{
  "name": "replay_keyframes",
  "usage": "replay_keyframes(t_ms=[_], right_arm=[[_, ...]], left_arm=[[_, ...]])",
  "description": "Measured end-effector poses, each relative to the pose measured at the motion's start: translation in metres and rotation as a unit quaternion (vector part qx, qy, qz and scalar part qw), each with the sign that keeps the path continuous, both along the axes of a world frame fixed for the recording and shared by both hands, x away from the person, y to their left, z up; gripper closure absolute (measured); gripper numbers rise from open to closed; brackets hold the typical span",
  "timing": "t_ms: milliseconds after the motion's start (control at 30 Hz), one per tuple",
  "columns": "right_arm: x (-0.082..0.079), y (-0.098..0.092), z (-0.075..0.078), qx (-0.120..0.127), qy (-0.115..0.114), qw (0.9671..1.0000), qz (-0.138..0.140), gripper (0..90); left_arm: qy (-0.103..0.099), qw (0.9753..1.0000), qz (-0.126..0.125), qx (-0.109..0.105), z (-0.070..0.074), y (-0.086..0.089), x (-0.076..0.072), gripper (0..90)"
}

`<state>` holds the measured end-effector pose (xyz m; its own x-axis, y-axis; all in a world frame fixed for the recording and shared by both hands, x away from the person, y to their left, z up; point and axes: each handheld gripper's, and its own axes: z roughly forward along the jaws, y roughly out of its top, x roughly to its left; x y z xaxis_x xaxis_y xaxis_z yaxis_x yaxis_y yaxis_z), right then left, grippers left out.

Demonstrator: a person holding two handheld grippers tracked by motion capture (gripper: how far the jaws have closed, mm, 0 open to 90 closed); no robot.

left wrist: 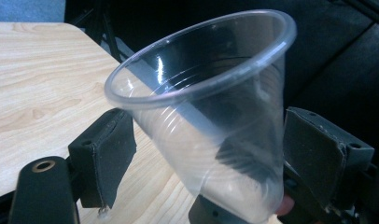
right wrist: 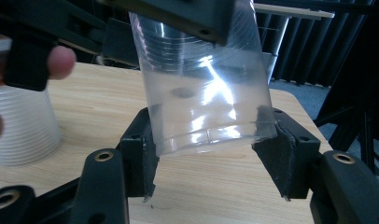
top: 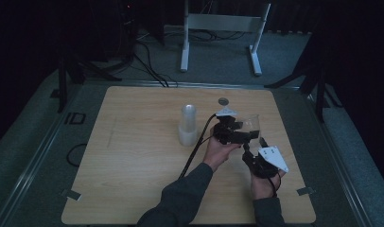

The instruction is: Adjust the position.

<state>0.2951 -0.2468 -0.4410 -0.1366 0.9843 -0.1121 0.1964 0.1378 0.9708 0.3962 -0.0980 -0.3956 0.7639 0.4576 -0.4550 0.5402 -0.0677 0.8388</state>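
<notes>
Dim room, wooden desk (top: 133, 179). A clear plastic cup (top: 251, 125) is lifted above the desk's right side, pinched by the left hand-held gripper (top: 241, 135); the right hand-held gripper (top: 250, 150) brackets its base, contact uncertain. A stack of cups (top: 187, 125) stands nearby; separation appears done, placement remains

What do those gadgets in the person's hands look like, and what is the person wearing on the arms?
Each claw is black, with two blocky jaws lined with dark pads and brass-ringed screw holes. The left claw and the right claw each carry a pale grey three-cornered plate on top. A black cable trails from the left one. The sleeves are dark grey-green.
</notes>
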Motion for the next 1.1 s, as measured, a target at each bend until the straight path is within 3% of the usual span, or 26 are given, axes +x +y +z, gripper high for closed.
replay_keyframes(t_ms=[367,567,933,1100], right_arm=[[0.0003,0.0027,-0.0015,-0.003,0.002,1.0,0.008,42.1],[0.0007,0.0011,-0.0007,-0.002,0.002,0.9999,0.01,42.0],[0.003,-0.0001,0.0006,0.0,0.008,0.9996,0.026,39.1],[0.0039,-0.001,0.0015,0.003,0.012,0.9993,0.035,34.1]], left_arm=[[0.022,0.9989,0.022,-0.033,0.0001,0.0004,0.004,20.0],[0.019,0.9986,0.028,-0.04,0.0004,0.0005,0.0031,24.9],[-0.005,0.9988,0.034,-0.037,0.002,0.0014,-0.0007,27.5],[-0.023,0.9989,0.034,-0.023,0.0032,0.0007,-0.0034,27.8]])
